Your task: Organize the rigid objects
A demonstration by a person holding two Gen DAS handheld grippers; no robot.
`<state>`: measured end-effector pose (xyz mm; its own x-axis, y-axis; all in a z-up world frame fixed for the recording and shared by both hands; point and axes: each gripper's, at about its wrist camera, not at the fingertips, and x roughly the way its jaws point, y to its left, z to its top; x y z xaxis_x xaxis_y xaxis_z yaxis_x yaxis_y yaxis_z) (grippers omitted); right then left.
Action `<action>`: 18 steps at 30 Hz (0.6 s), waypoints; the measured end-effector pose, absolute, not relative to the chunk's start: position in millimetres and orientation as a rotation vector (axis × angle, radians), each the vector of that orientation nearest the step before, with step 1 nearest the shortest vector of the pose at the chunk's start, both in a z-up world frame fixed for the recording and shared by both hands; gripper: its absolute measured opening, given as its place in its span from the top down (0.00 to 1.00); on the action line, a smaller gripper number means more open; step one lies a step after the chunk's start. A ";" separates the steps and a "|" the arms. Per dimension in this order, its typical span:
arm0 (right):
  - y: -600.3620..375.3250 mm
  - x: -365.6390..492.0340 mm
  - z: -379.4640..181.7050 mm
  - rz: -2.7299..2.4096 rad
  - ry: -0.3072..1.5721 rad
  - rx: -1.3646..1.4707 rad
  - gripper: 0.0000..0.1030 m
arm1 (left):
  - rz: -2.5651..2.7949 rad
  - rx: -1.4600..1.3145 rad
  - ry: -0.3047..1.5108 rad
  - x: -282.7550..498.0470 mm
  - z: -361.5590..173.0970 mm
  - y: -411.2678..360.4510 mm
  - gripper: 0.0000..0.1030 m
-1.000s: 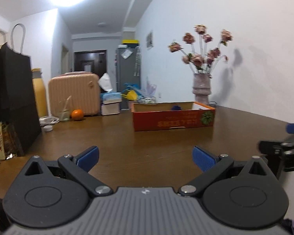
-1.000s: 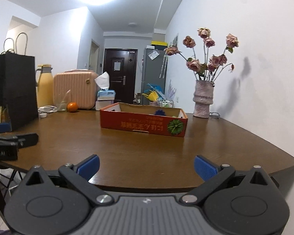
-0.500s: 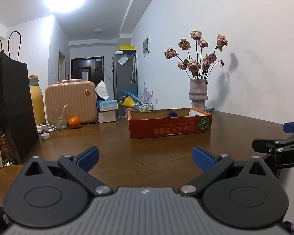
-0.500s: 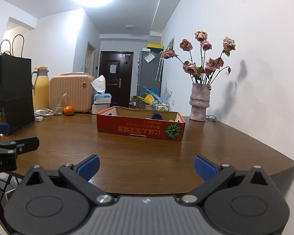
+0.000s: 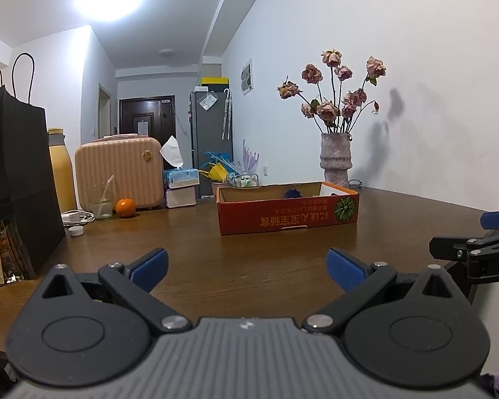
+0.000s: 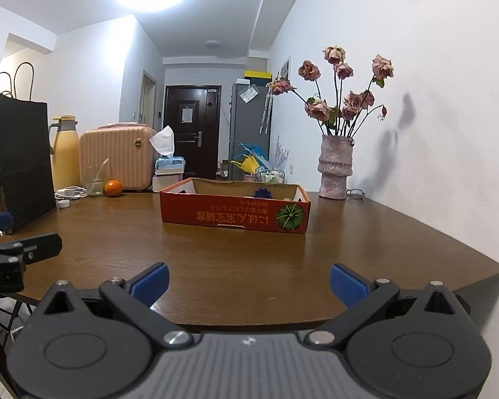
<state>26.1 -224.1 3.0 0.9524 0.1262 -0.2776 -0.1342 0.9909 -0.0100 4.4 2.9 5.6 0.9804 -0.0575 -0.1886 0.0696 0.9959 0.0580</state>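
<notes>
Both claws lowered; left claw (image 5: 246,267), right claw (image 6: 249,282) spread, table edge (image 6: 399,302) near.

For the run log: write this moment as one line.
left gripper: open, empty | right gripper: open, empty | red cardboard box: on table, untouched | stage: pre-approach

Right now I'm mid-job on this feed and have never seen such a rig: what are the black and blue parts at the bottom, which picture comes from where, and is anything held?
A person holds two hand-held grippers; each carries a fisheye camera looking forward along its fingers. The left wrist view shows the left gripper, its blue pads wide apart and holding nothing. The right wrist view shows the right gripper, likewise open and holding nothing. Each gripper also shows at the edge of the other's view. Ahead on the brown table stands a red cardboard box with something blue inside, a vase of dried roses, an orange, a glass and a black paper bag.
</notes>
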 end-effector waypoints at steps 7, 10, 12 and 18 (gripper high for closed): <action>-225.1 24.5 2.8 0.126 0.276 -0.026 0.00 | -0.068 0.067 0.187 4.5 5.4 3.4 0.00; -225.0 24.3 2.6 0.122 0.279 -0.024 0.00 | -0.068 0.066 0.187 4.6 5.5 3.6 0.00; -224.8 23.9 2.5 0.121 0.279 -0.025 0.00 | -0.071 0.068 0.187 4.6 5.4 3.7 0.00; -225.5 24.6 2.2 0.119 0.284 -0.022 0.00 | -0.075 0.073 0.185 4.3 5.6 2.2 0.00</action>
